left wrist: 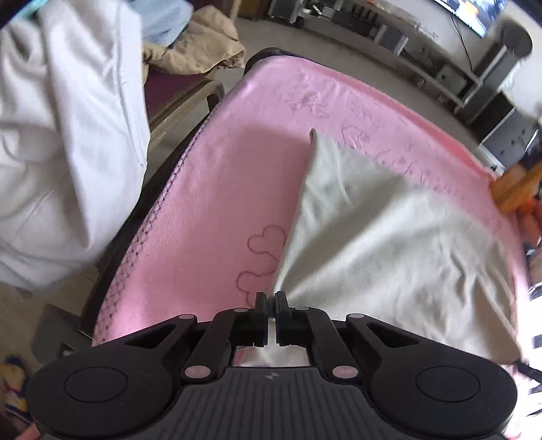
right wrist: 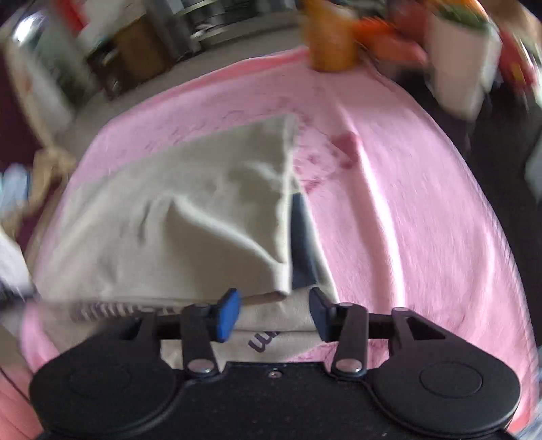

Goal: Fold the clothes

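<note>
A cream garment (left wrist: 382, 237) lies partly folded on a pink blanket (left wrist: 216, 189) over the table. My left gripper (left wrist: 271, 301) is shut on the garment's near corner, and the cloth is stretched from the fingertips toward the far point. In the right wrist view the same cream garment (right wrist: 189, 216) lies folded over, with a dark blue part (right wrist: 303, 243) showing along its right edge. My right gripper (right wrist: 275, 311) stands open just above the garment's near edge, one blue pad (right wrist: 227, 314) on the left. Dark lettering on the cloth shows under the gripper.
A heap of white cloth (left wrist: 64, 135) and beige clothes (left wrist: 200, 44) lie left of the table. Shelving and a screen (left wrist: 471, 13) stand at the back. Orange objects (right wrist: 330, 37) and a white box (right wrist: 460, 64) sit at the blanket's (right wrist: 406, 216) far edge.
</note>
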Tool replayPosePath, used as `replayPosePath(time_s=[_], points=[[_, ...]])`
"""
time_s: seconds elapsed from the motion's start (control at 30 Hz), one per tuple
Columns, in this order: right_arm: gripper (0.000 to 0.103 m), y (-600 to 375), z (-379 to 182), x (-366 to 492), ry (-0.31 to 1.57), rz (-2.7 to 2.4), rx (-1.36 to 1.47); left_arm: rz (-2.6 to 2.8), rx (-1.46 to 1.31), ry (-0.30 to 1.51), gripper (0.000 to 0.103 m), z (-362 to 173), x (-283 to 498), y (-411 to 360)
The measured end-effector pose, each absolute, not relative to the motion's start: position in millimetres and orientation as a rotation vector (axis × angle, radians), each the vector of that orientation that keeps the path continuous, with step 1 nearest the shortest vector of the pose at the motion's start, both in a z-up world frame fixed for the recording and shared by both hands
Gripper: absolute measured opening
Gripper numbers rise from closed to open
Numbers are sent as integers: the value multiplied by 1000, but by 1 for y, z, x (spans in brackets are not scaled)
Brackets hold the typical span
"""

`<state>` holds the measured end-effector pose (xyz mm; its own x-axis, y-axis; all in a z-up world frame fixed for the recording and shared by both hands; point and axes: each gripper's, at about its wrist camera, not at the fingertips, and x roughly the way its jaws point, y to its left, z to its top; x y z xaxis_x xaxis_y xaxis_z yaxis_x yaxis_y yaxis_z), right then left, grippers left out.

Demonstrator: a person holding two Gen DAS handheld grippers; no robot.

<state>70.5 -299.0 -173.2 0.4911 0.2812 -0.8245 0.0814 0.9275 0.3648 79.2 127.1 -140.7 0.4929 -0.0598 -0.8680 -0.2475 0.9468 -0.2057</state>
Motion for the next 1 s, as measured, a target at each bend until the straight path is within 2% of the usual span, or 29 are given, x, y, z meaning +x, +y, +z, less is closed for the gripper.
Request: replayPosePath(time_s=[0.13,0.17,0.2,0.23,0.43,0.5,0.53,0.57,0.6,0.63,0.77,0.8,0.83,0.9,1.0], points=[[45,-332,-182,68,1040,88,714,127,-335,1058,3,-143,85,124],[42,-336,-186,68,1044,76,769,130,-335,1062,3,-143,87,122],[35,-340,-190,68,1047,64,825,131,-331,1065,3,-144,88,121],[34,-344,-194,68,1050,51,881,131,-327,1067,3,-145,87,121],[34,-362,-221,66,1052,-30,1197,134,-318,1079,4,-149,86,122],[33,-360,-223,71,1066,-65,1170,135,-315,1088,4,-150,87,121],[28,-358,-224,74,1073,-82,1157,134,-314,1093,4,-151,88,121],[16,-357,-224,76,1080,-96,1137,132,-314,1096,4,-152,88,122],[10,-348,-217,78,1080,-83,1049,128,-314,1094,4,-152,87,122],[9,-340,-210,80,1079,-71,962,124,-315,1088,4,-151,85,123],[8,-324,-188,79,1057,-70,711,140,-337,1084,4,-150,82,130],[10,-328,-191,79,1071,-64,729,146,-354,1093,5,-152,82,133],[11,-337,-195,82,1080,-52,805,148,-380,1105,15,-154,83,137],[15,-352,-204,86,1094,-28,955,136,-415,1116,24,-156,84,140],[21,-362,-208,83,1092,-21,1053,114,-450,1125,26,-158,86,142]])
